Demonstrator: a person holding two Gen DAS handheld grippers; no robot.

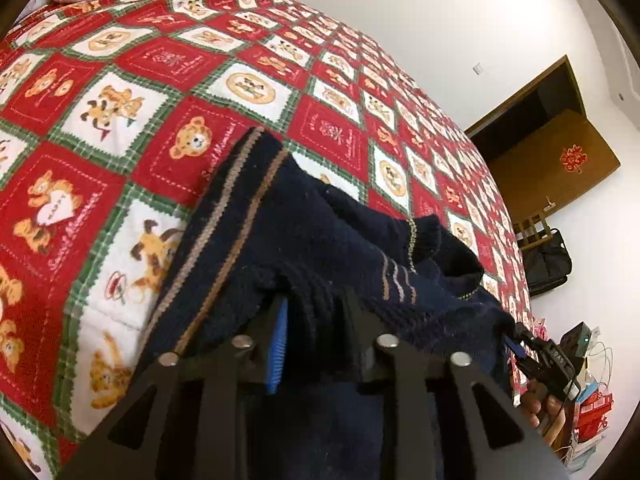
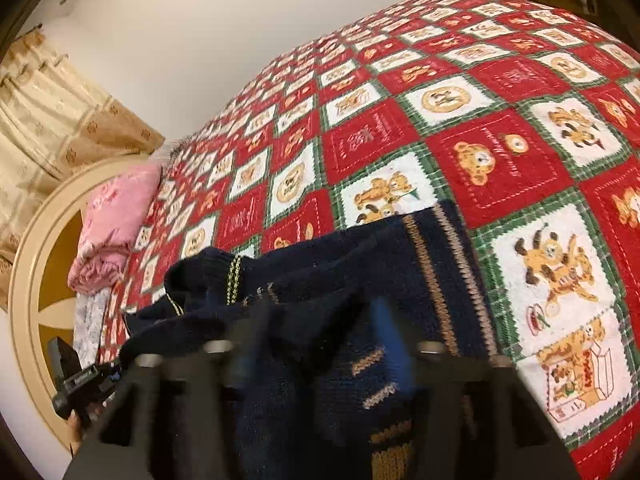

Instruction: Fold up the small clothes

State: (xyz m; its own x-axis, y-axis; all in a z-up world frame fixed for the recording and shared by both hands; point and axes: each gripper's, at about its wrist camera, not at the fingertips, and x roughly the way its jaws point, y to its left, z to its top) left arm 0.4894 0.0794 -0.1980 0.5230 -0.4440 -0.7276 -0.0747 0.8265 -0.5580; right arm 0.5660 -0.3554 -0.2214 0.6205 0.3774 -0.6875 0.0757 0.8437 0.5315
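Although both views are steeply tilted, the red, white and green checked bedspread printed with teddy bears (image 1: 120,92) plainly fills the bed and serves as the folding surface. On it, at the near edge, lies the navy knitted jumper with tan and brown stripes (image 1: 304,232), bunched rather than flat, one cuff turned up towards the far side. My judgement is that it was brought low over the bed to be laid out, and that folding proper has not begun.

Left gripper (image 1: 316,308): jaws partly apart, knit lying between them, the blue pad (image 1: 280,344) not visibly pressing. Right gripper (image 2: 320,320): blurred, jaws stood wide, jumper fabric between them, no clamp evident.

Legible writing: cursive script on the red squares, apparently "Sweet Memories", though not read with certainty. Lettering on the right gripper's body is too small to confirm.
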